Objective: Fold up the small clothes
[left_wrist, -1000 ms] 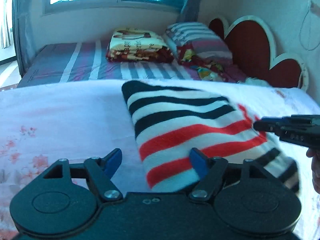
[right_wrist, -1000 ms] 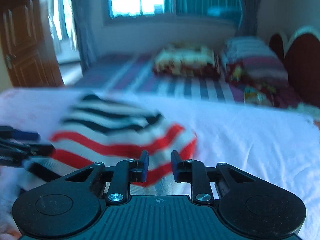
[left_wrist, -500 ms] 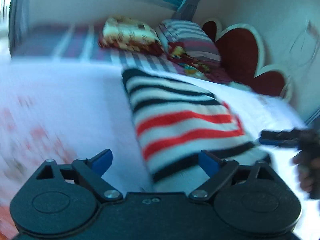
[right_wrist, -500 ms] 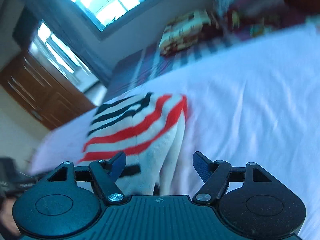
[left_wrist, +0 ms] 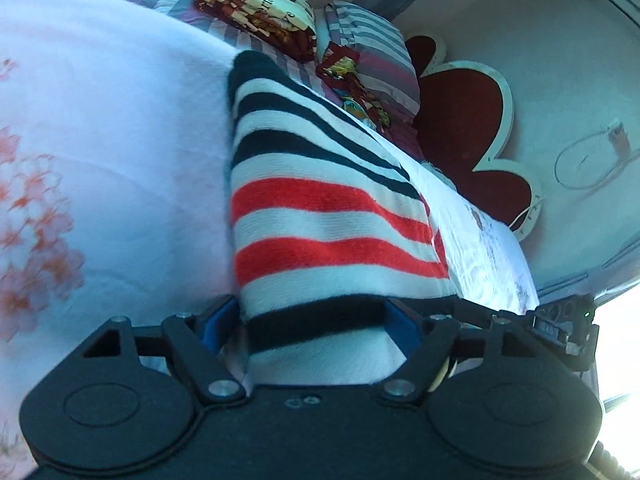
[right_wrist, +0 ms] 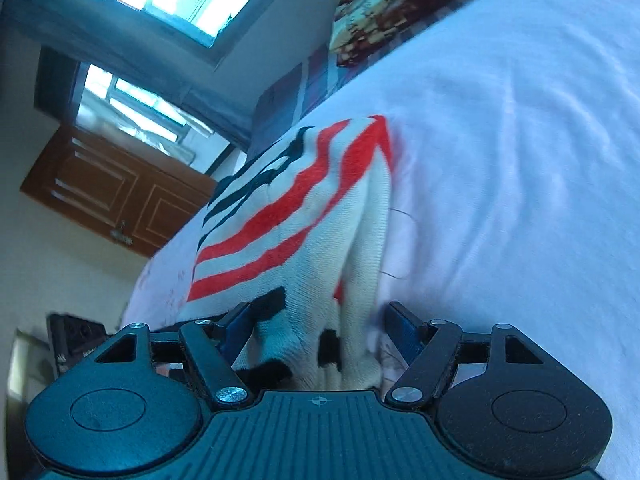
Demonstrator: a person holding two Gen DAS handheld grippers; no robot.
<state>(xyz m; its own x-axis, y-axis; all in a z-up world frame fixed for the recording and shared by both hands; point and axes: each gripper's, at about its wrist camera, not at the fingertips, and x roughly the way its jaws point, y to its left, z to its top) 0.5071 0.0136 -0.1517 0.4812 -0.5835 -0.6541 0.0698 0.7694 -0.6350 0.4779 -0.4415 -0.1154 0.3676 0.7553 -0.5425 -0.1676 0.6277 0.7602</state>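
Your left gripper [left_wrist: 310, 322] and right gripper [right_wrist: 320, 328] both stand wide, unclenched, each straddling the near edge of the striped garment [left_wrist: 320, 216] lying folded on the white bedsheet [right_wrist: 520, 160]. The left jaws have just narrowed slightly. Push each further under the hem, then pinch all layers evenly before lifting.

- Sweater [left_wrist: 328, 216]: knit, white with black stripes at the far end, red stripes in the middle, one black band at the near hem.
- Folded into a long narrow strip, lying flat on the white bedsheet [left_wrist: 120, 128]; the right edge shows stacked layers.
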